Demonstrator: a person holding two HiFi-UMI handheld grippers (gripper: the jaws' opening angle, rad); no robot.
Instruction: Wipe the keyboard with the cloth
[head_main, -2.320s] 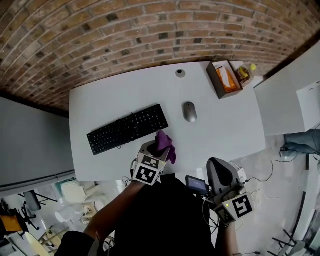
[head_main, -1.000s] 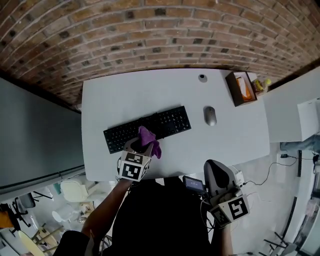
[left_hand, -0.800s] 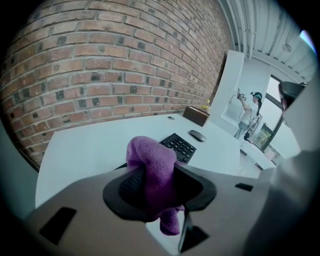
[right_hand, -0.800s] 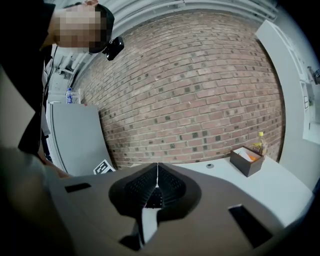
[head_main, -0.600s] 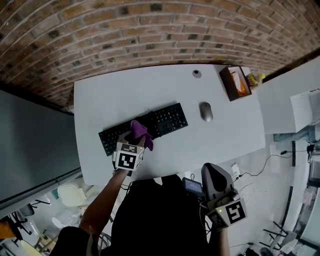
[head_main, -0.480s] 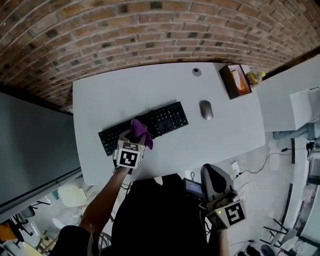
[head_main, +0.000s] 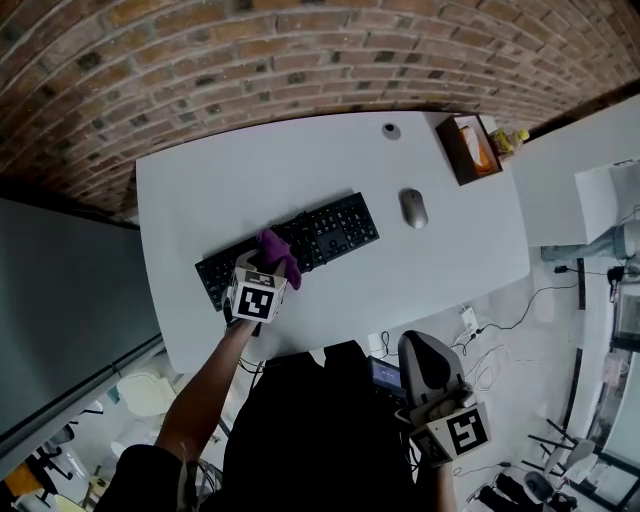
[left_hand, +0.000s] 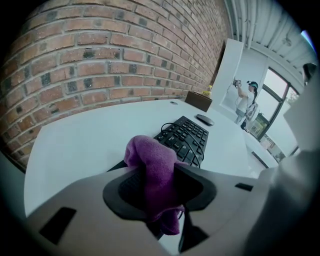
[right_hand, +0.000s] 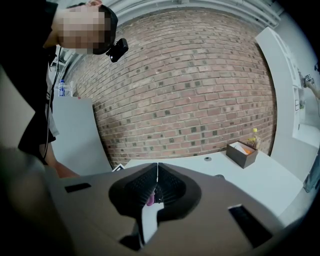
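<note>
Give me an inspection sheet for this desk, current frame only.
Surface: white table, nothing spilled seen.
Job's things: black keyboard lying askew; purple cloth over its left half, contact unclear.
Clutter: mouse, brown box, small round disc.
Grippers: left gripper shut on the cloth; right gripper shut, empty, off the table.
Cables: keyboard cable; loose cables on floor.
Surroundings: brick wall.

- No word, brand or number can be read in any view.
- The black keyboard (head_main: 290, 248) on the white counter (head_main: 450, 250) has key legends too small to read.
- The white marker cube (head_main: 253, 300) on the left hand-held gripper (head_main: 264, 270) and the one (head_main: 462, 432) on the right hand-held gripper (head_main: 422, 350) bear only black square patterns.
</note>
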